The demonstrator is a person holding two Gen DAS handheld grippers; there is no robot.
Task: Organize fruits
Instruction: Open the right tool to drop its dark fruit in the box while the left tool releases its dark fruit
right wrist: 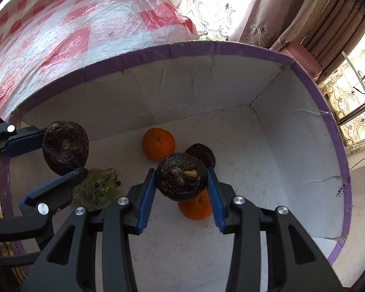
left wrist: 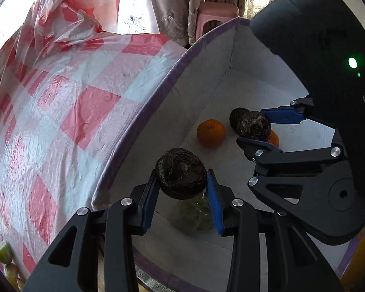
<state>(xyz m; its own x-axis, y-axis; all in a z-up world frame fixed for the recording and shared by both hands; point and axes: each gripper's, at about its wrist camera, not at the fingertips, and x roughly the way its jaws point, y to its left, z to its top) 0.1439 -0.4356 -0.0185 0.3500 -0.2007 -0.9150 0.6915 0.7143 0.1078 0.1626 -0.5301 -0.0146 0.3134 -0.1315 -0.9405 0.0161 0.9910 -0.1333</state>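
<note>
- Your left gripper (left wrist: 182,182) has its jaws closed on a dark brown fruit (left wrist: 180,173), round and slightly flattened, its skin wrinkled in concentric rings; the blue ribbed pads press on its 2 sides.
- Your right gripper (right wrist: 182,182) holds a second dark fruit (right wrist: 181,177) the same way, a pale yellowish scar showing on its rough face.
- Both held fruits hang above the floor of a white cardboard box (right wrist: 267,112) with a purple-taped rim and creased walls.
- On the box floor, 1 orange (right wrist: 158,144), smooth and glossy, lies near the far wall.
- A third dark wrinkled fruit (right wrist: 202,154) lies just beside that orange, partly hidden behind your right gripper's fruit.
- A second orange (right wrist: 194,208) lies under your right jaws, partly hidden by the held fruit.
- A crumpled clear wrapper with greenish contents (right wrist: 97,189) lies toward the box's left wall, below your left jaws.
- Beyond the box's far rim, the desk wears a crinkly red-and-white checked plastic cloth (left wrist: 73,102).
</note>
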